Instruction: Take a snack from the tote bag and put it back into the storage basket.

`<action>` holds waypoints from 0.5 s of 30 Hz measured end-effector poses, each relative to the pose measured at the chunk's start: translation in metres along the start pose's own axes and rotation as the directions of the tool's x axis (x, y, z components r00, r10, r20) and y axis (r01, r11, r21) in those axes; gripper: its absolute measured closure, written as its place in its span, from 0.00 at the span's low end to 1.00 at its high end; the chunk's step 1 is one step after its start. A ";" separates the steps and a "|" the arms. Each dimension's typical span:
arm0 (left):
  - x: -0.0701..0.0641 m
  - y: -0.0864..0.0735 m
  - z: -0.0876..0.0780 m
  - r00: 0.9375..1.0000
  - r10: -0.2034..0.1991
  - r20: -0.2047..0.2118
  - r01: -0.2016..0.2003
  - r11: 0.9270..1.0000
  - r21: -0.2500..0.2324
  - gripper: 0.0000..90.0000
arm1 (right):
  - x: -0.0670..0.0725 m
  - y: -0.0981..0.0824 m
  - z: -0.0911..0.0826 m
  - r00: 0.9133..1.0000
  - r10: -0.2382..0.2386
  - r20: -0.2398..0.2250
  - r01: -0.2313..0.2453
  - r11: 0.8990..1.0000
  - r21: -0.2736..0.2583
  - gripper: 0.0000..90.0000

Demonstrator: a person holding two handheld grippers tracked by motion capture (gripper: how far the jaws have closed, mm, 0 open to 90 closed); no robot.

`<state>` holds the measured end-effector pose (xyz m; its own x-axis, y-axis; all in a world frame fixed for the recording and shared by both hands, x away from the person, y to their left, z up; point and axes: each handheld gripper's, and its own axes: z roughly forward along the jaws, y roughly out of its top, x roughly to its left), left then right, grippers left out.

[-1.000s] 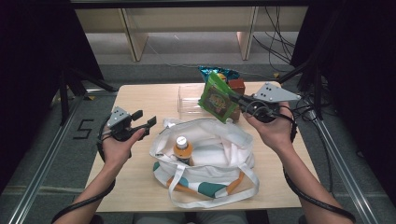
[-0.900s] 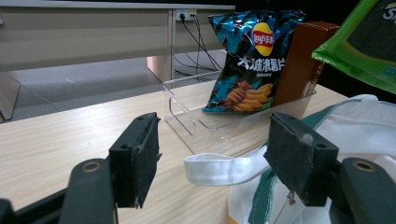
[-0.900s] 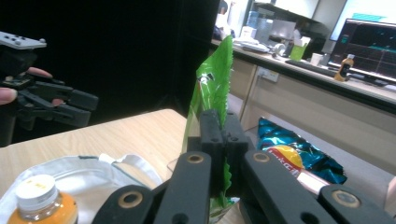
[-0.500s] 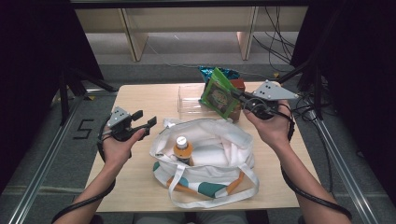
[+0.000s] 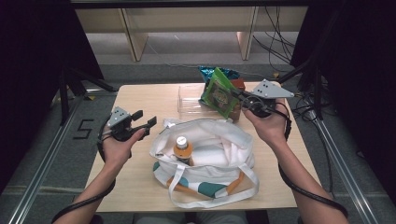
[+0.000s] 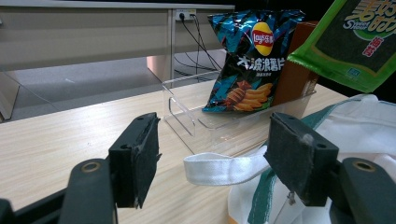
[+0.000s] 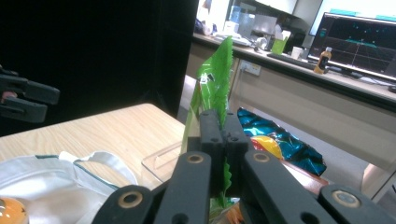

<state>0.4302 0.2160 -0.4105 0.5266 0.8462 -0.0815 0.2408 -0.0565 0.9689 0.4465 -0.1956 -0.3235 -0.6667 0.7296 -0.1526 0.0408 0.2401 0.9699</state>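
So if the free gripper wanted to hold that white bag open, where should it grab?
Probably the white strap loop at the tote bag rim. It sticks out flat toward the left gripper, whose jaws stand open on either side of it. Coming in level from the bag's left and pinching the thin band across its flat faces looks easiest.

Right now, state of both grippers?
Left gripper: open, holding nothing; a white bag strap lies past its jaws.
Right gripper: closed on the green snack packet.

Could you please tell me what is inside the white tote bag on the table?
An orange-capped bottle stands upright inside the white tote bag. The cloth hides anything deeper.
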 end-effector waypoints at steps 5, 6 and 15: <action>0.000 0.000 0.000 1.000 -0.003 -0.001 0.003 1.000 -0.001 0.37 | -0.002 0.000 0.004 1.000 0.013 0.004 -0.013 1.000 0.003 1.00; 0.000 0.000 0.000 1.000 -0.001 -0.001 0.001 1.000 0.000 0.37 | -0.002 0.000 0.005 1.000 0.009 -0.003 -0.009 1.000 0.002 1.00; 0.000 0.000 0.000 1.000 -0.006 -0.002 0.006 1.000 -0.002 0.37 | -0.004 0.002 0.013 1.000 0.005 -0.003 -0.005 1.000 -0.004 1.00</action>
<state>0.4300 0.2165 -0.4103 0.5240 0.8473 -0.0868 0.2418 -0.0503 0.9690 0.4584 -0.1897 -0.3238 -0.6690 0.7286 -0.1468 0.0411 0.2335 0.9715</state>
